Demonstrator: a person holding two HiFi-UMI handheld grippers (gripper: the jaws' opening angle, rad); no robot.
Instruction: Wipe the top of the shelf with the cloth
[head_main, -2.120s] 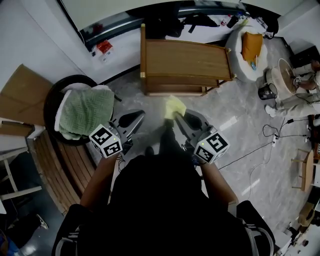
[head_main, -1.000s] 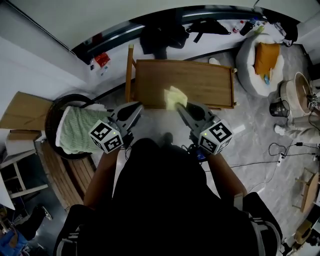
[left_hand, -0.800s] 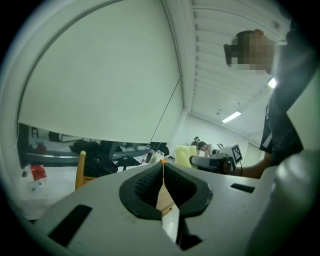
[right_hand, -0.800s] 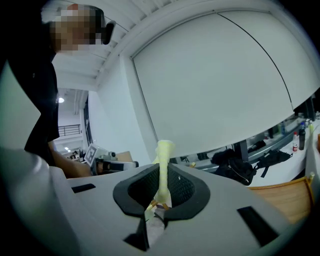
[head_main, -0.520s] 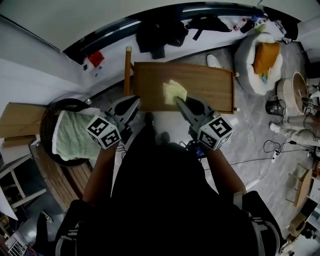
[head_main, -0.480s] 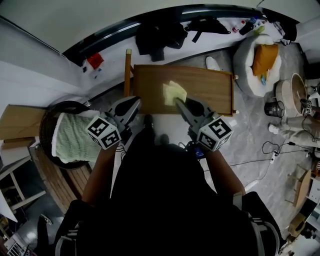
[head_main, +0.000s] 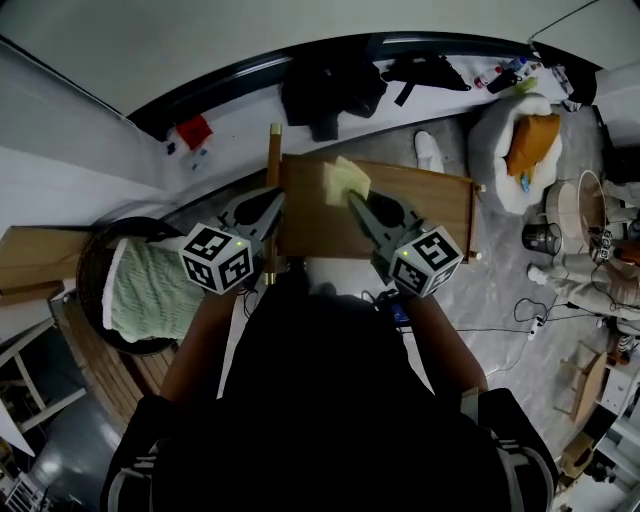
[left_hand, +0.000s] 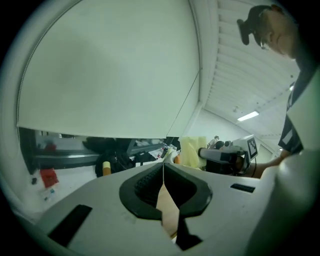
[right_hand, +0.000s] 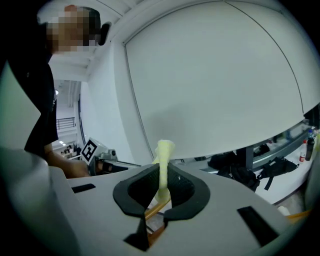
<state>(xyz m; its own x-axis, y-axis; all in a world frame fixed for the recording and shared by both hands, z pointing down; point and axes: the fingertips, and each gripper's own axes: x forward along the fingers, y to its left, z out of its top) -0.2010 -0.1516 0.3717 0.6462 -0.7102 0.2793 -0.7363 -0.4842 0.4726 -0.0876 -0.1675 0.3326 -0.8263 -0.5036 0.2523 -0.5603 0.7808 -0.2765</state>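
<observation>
Fingers clamped on the yellow cloth (head_main: 343, 180), the right gripper (head_main: 353, 198) holds it over the wooden shelf's (head_main: 430, 205) far-left top. Best lower it flat, then sweep right in overlapping strokes. Left gripper (head_main: 274, 198): fingers together, empty.

The floor (head_main: 490, 290) is grey stone with pale veins. A white wall (head_main: 200, 40) fills the head view from 10 to 1 o'clock, and a dark band (head_main: 230, 75) runs along its foot. Black bags (head_main: 330, 95) lie there at 12 o'clock. At 9 o'clock a round dark chair (head_main: 95, 250) holds a green towel (head_main: 150, 290). At 2 o'clock stands a white round seat (head_main: 490, 115) with an orange cushion (head_main: 530, 140). A thin cable (head_main: 520, 322) lies at 3 o'clock.
</observation>
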